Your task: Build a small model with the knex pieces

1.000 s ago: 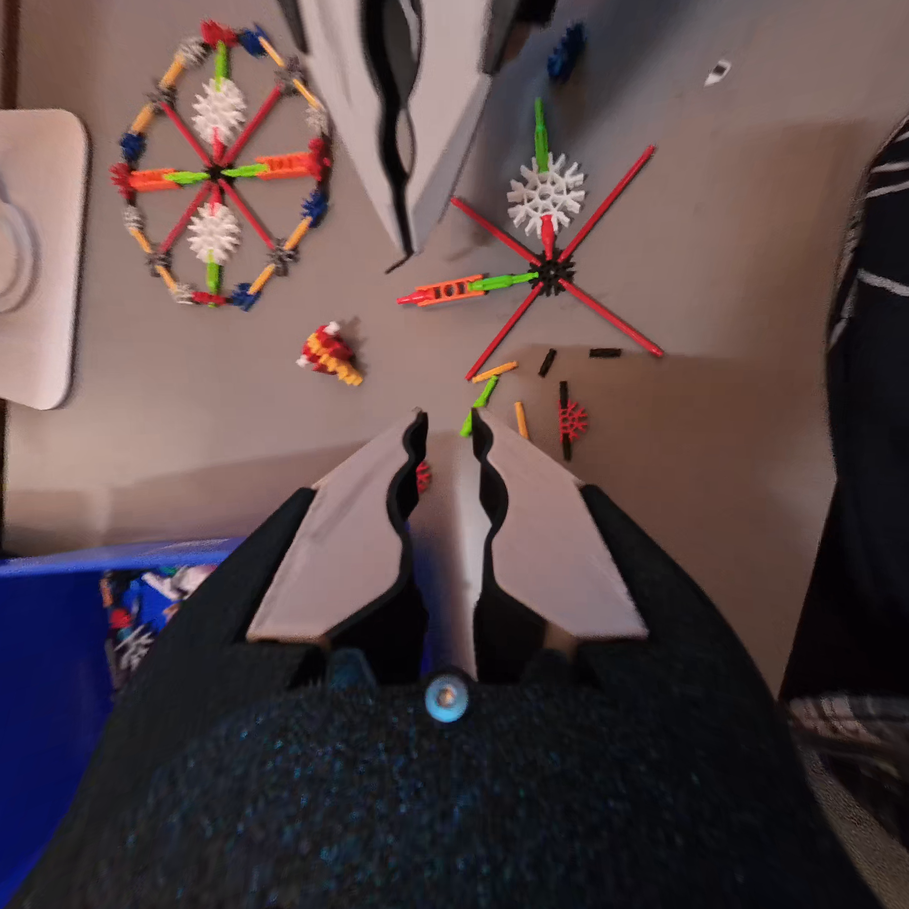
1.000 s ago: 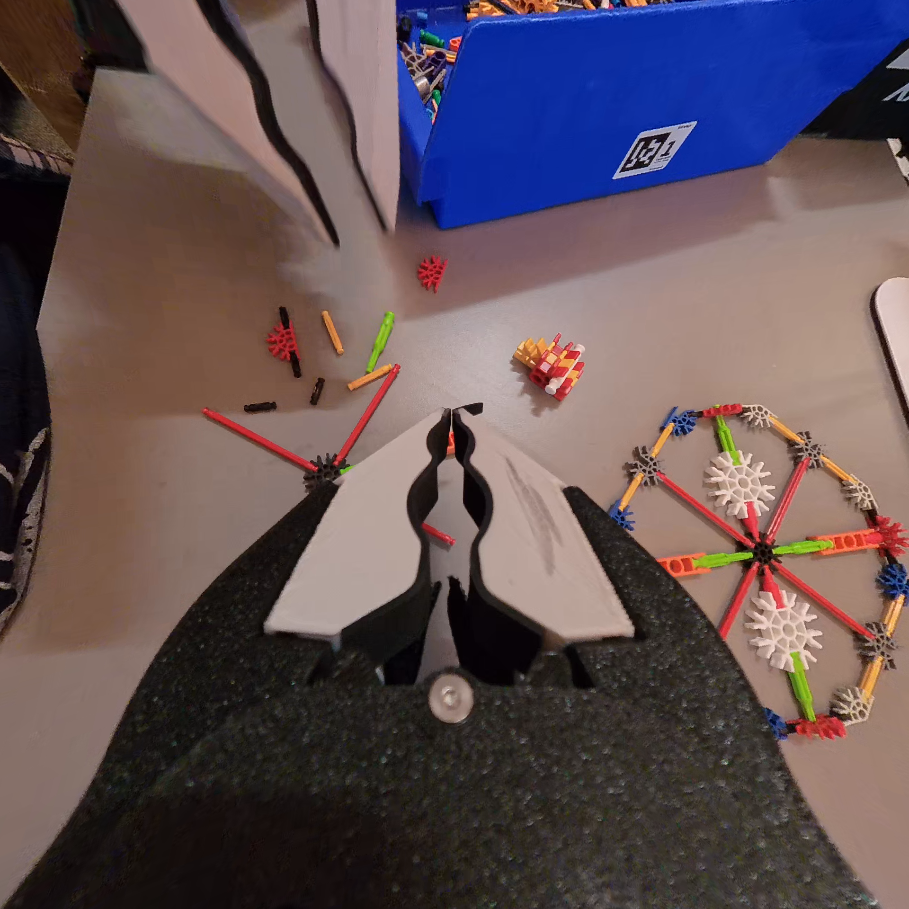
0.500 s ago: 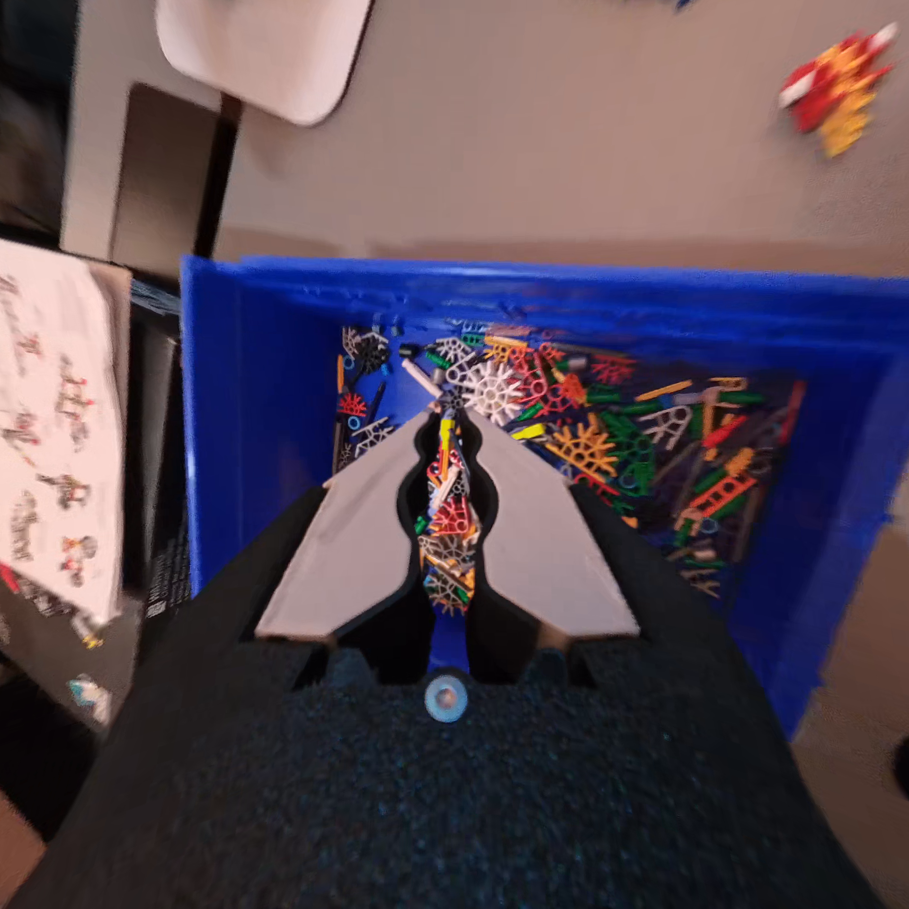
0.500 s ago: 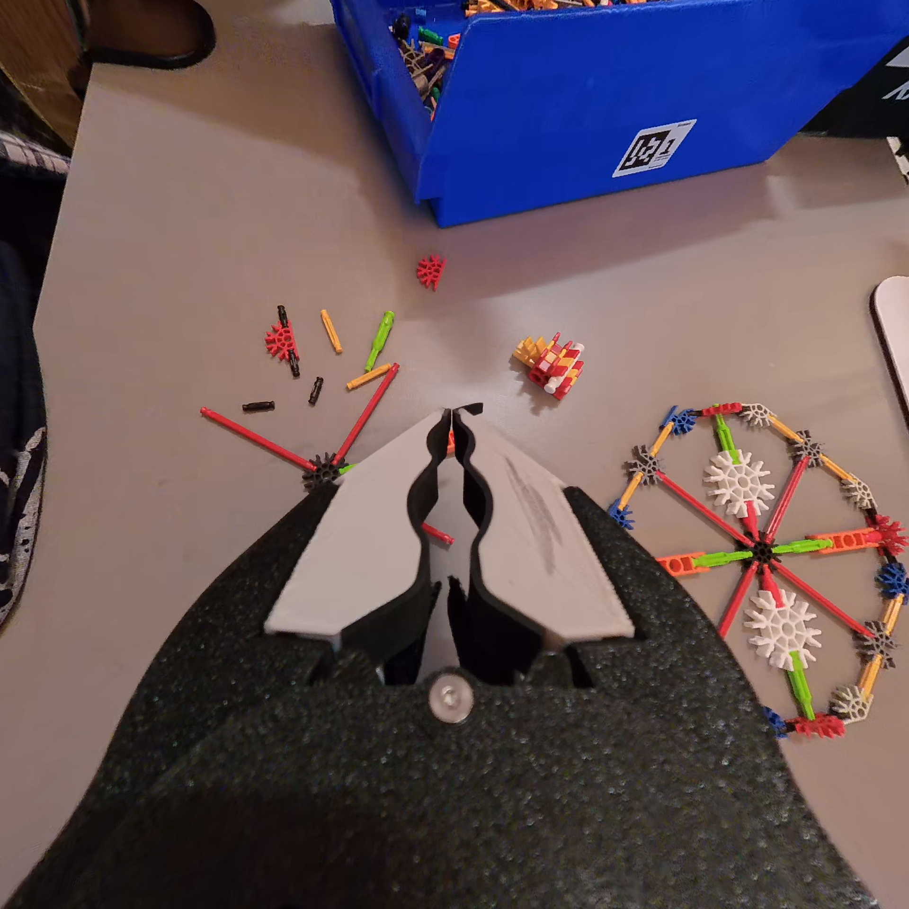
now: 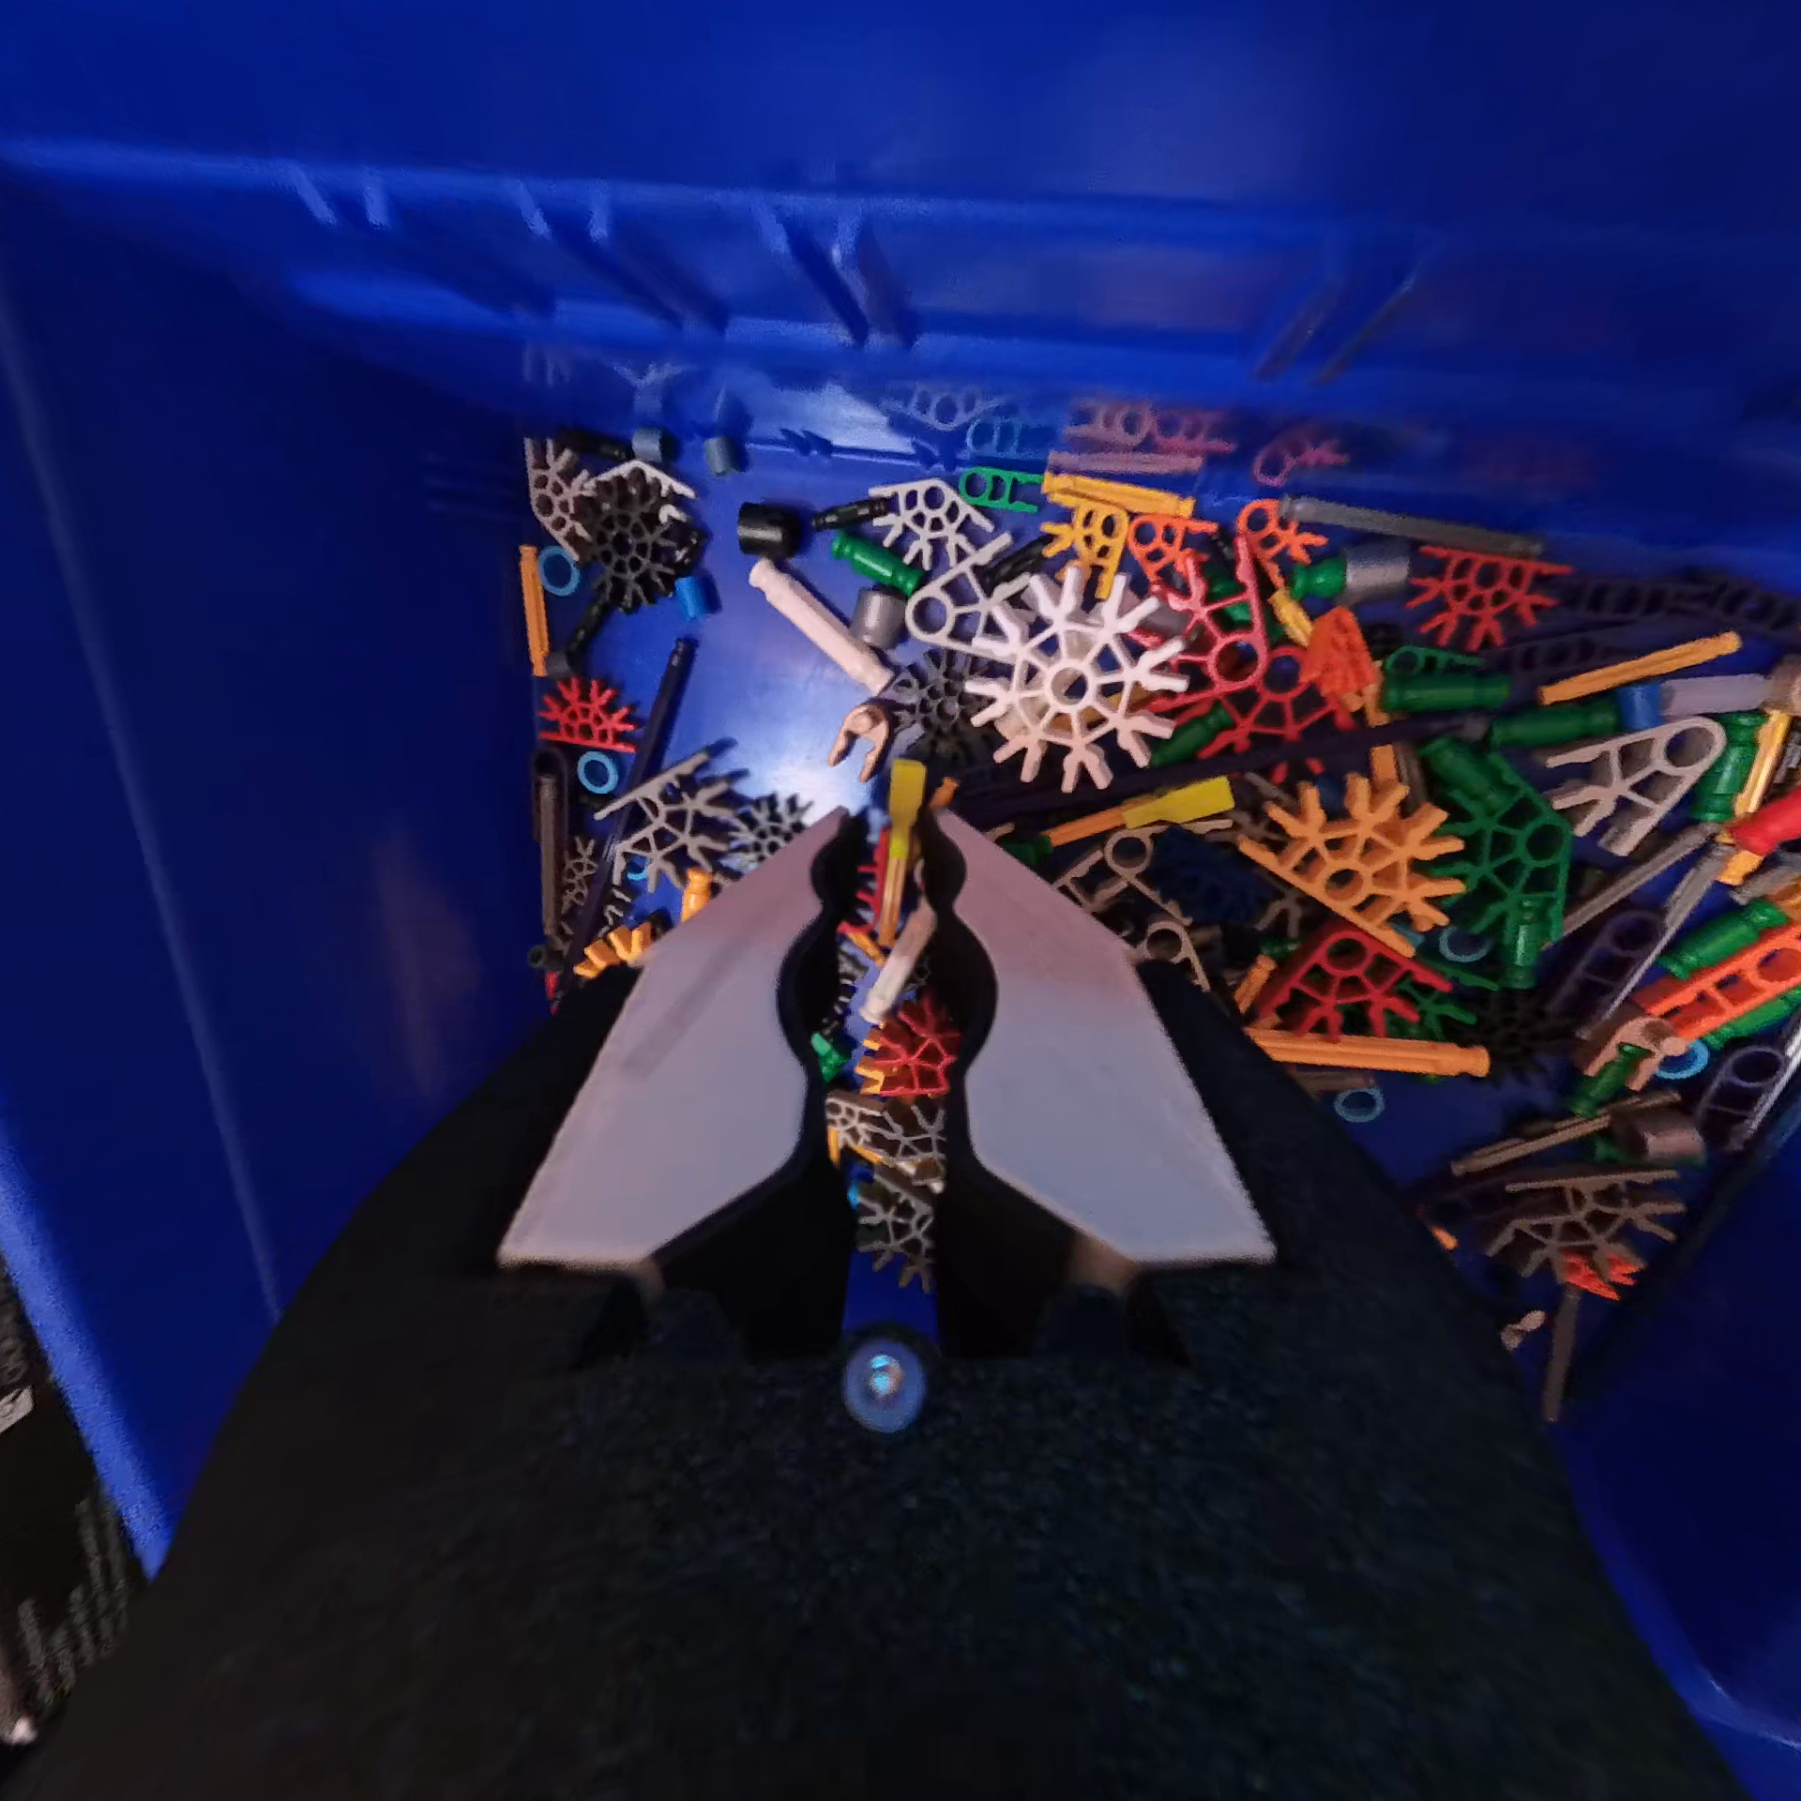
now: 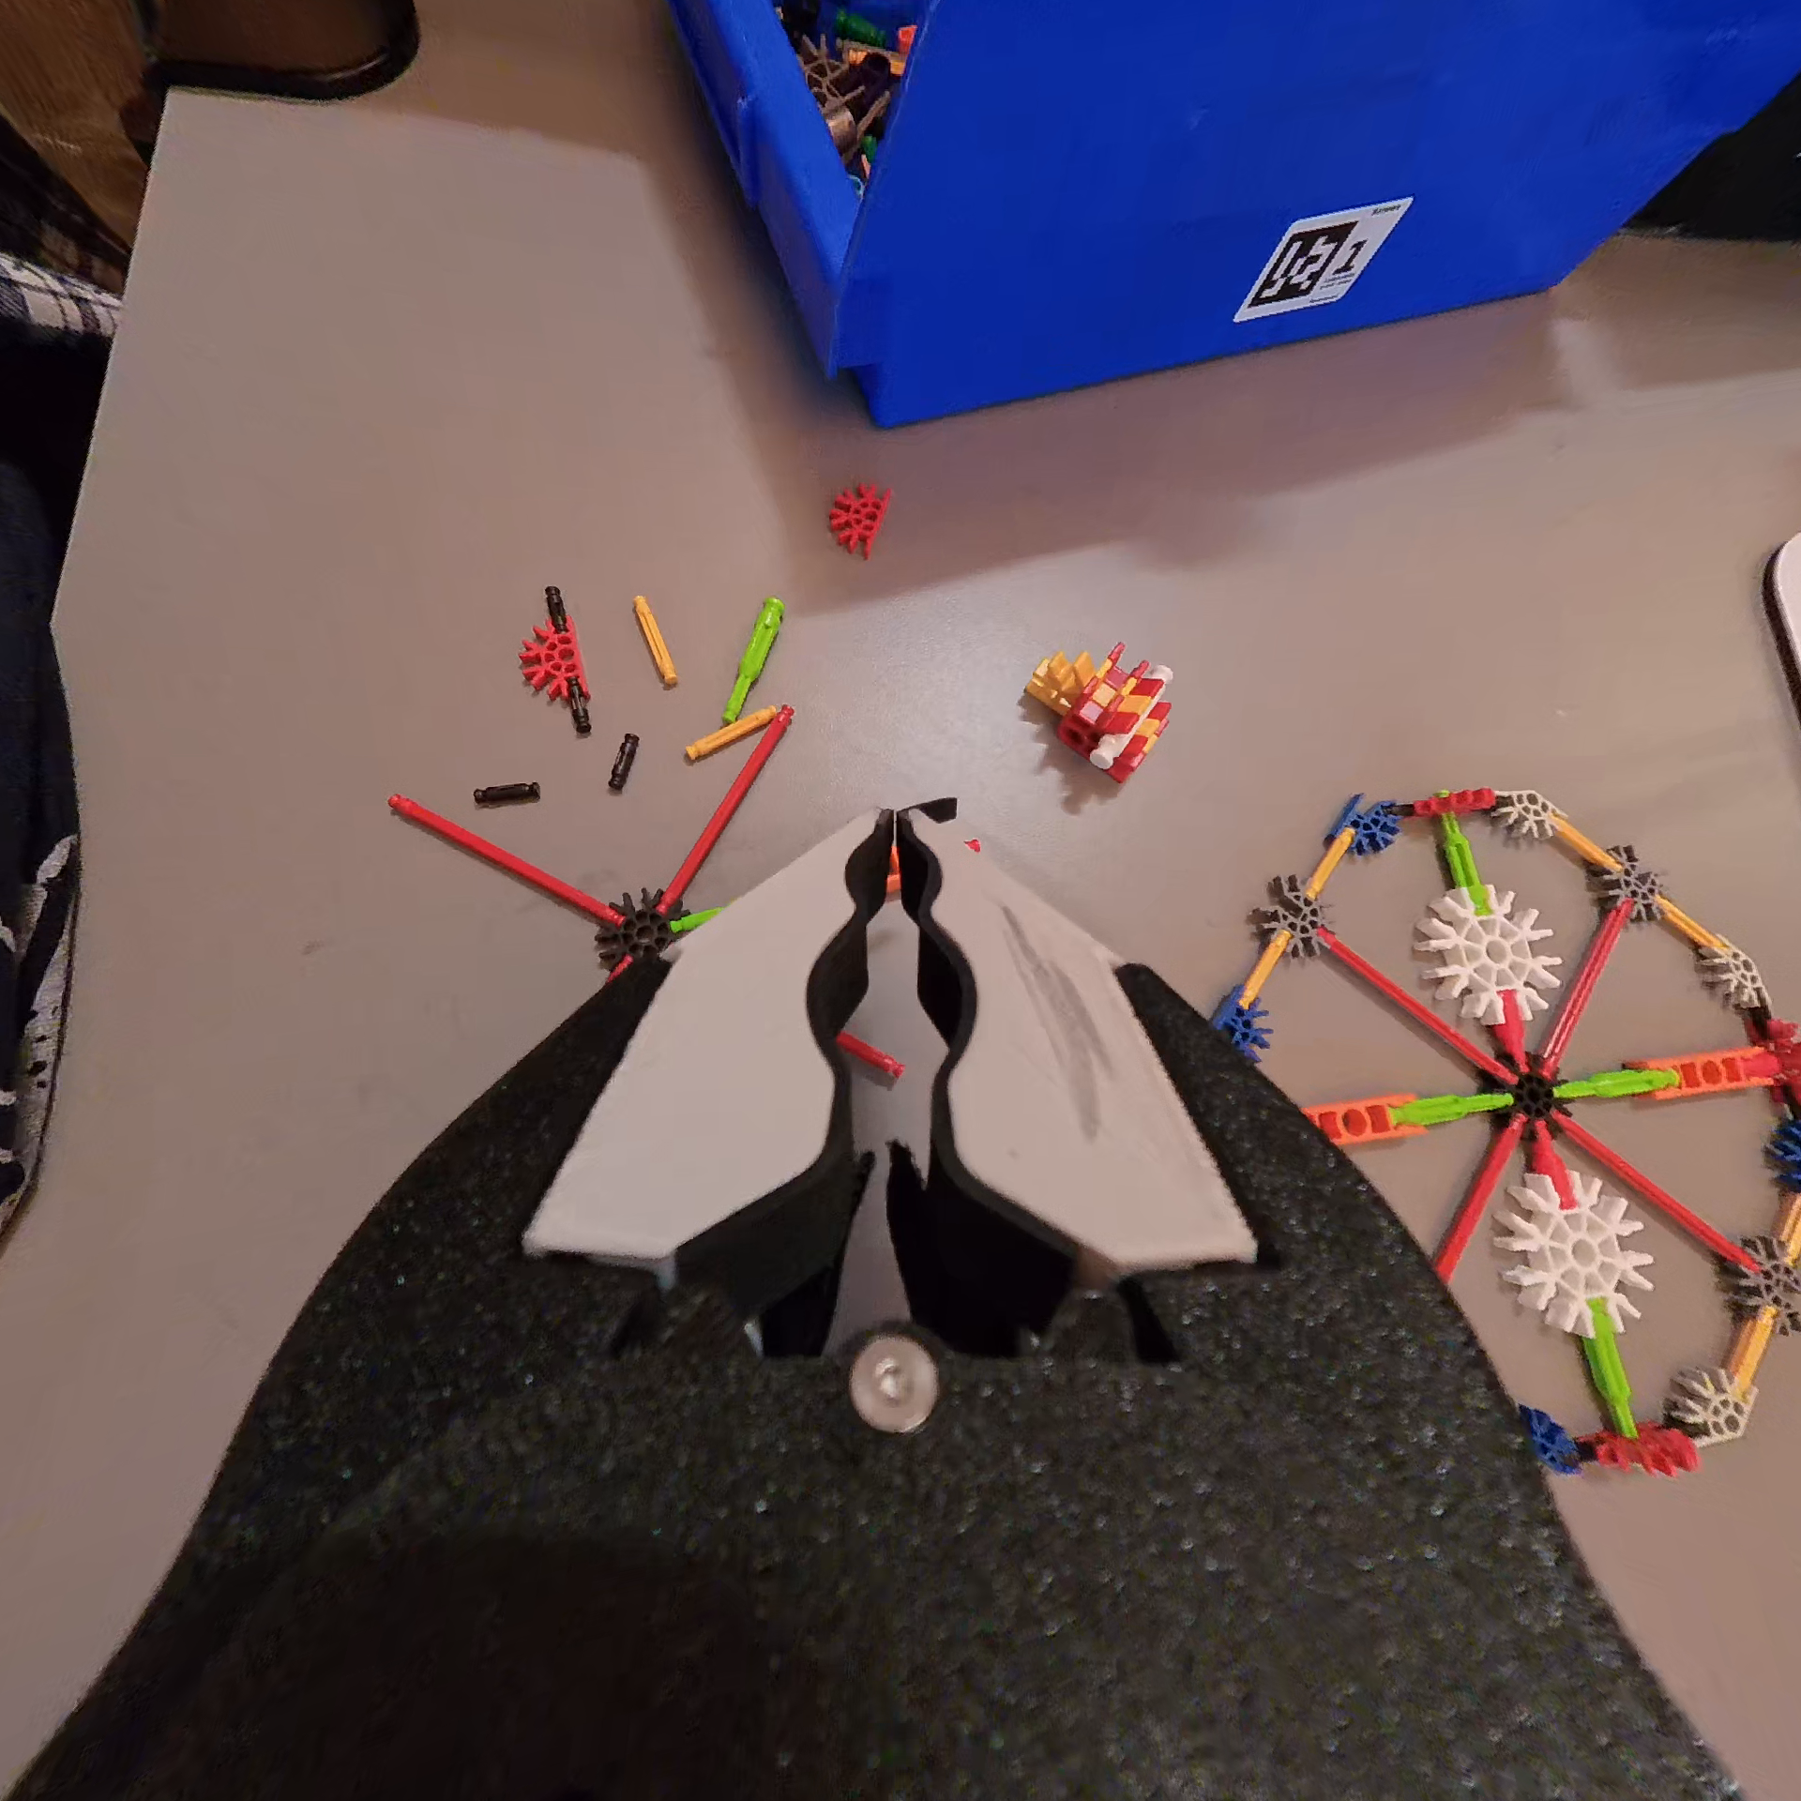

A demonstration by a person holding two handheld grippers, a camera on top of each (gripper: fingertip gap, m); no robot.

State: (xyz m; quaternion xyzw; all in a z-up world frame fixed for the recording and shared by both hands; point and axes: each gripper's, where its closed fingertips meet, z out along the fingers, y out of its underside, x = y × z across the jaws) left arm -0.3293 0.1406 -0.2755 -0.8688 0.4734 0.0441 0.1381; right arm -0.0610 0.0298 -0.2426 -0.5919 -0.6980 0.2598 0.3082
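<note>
- My right gripper point(image 6: 894, 823) sits low over the grey table point(image 6: 390, 390), its tips pressed together on a small orange piece point(image 6: 892, 870) that barely shows between them.
- A black hub with red rods point(image 6: 633, 926) lies just left of its fingers, partly hidden under them.
- Right of it lies a finished wheel of rods and white snowflake pieces point(image 6: 1530, 1092), apart from the gripper.
- Beyond the tips I see loose short rods point(image 6: 653, 640), a red connector point(image 6: 860, 518) and a red and yellow clump point(image 6: 1106, 711).
- Farthest off stands the blue bin point(image 6: 1169, 244).
- My left gripper point(image 5: 882, 823) hangs inside that blue bin point(image 5: 244, 682), its fingers a narrow gap apart and holding nothing.
- A yellow rod point(image 5: 901, 828) lies in the heap straight beneath the gap; whether the tips touch it I cannot tell.
- A white snowflake piece point(image 5: 1072, 682) lies just past the tips, among the mixed parts point(image 5: 1364, 877).
</note>
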